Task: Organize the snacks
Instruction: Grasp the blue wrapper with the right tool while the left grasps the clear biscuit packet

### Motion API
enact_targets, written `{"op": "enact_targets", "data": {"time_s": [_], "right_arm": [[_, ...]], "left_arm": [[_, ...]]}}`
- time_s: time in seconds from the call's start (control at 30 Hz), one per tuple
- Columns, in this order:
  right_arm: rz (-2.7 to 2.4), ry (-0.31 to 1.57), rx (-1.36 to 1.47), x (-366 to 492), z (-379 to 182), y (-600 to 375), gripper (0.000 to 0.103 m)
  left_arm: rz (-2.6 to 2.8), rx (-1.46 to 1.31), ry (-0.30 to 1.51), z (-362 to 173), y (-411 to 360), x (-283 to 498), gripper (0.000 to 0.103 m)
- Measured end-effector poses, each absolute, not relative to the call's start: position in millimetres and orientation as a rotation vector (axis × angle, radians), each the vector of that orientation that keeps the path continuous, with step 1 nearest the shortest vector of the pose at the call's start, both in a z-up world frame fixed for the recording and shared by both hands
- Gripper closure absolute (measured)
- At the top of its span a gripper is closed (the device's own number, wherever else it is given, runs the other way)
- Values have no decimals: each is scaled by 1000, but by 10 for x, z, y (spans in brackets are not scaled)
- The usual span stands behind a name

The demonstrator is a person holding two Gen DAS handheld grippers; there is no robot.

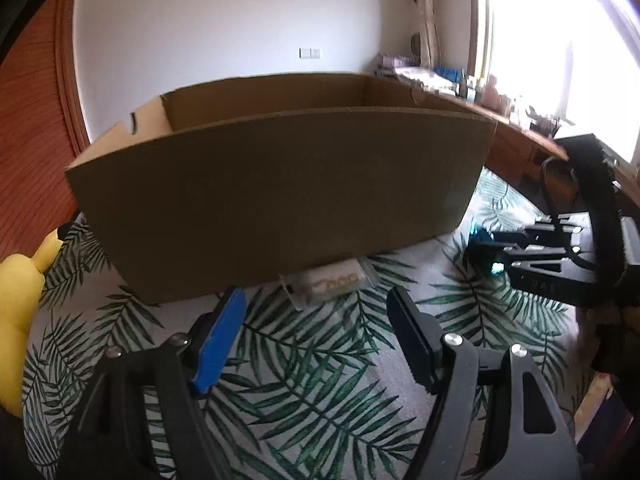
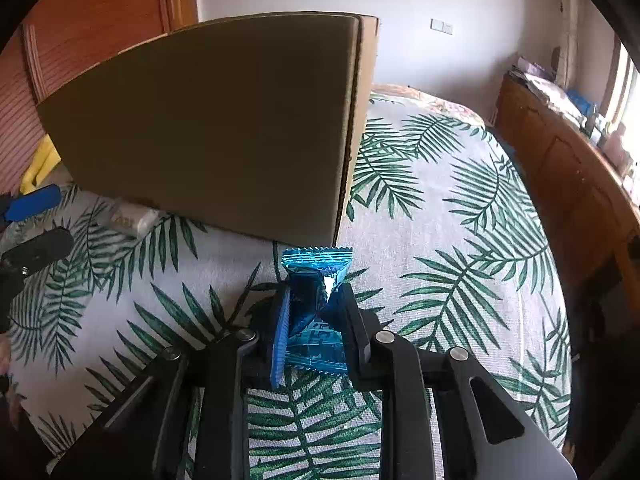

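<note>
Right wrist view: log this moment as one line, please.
right gripper: shut on blue packet | left gripper: open, empty | white packet: by box | surface: leaf-print cloth

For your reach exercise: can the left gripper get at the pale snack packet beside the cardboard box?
Probably yes: the left gripper is open, and only bare leaf-print cloth separates it from the pale packet.

My left gripper (image 1: pixel 316 312): black, one blue pad, one black. My right gripper (image 2: pixel 310 308): same black, blue ribbed pad on one finger. Snack packet (image 2: pixel 316 280) in it: shiny blue foil, crimped zigzag edges. Cardboard box (image 1: pixel 276 196): plain brown. Cloth (image 1: pixel 312 392) under it all: pale grey-white with dark green palm-leaf print. Second packet (image 1: pixel 332 282) by the box: whitish, tan markings. Yellow plush thing (image 1: pixel 20 300) at my left edge.
</note>
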State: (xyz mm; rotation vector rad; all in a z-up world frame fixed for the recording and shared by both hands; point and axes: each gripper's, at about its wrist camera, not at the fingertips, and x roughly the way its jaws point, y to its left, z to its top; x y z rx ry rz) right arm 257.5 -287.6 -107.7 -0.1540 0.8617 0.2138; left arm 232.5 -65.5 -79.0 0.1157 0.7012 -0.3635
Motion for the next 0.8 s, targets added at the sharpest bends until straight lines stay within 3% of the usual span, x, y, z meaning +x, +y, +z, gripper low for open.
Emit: {"op": "enact_targets", "data": {"time_s": [0.8], "right_arm": [[227,867,-127,2597,-1089,-2925,81]], "left_arm": [[-249,139,859,-1030,-1312,2816,30]]}}
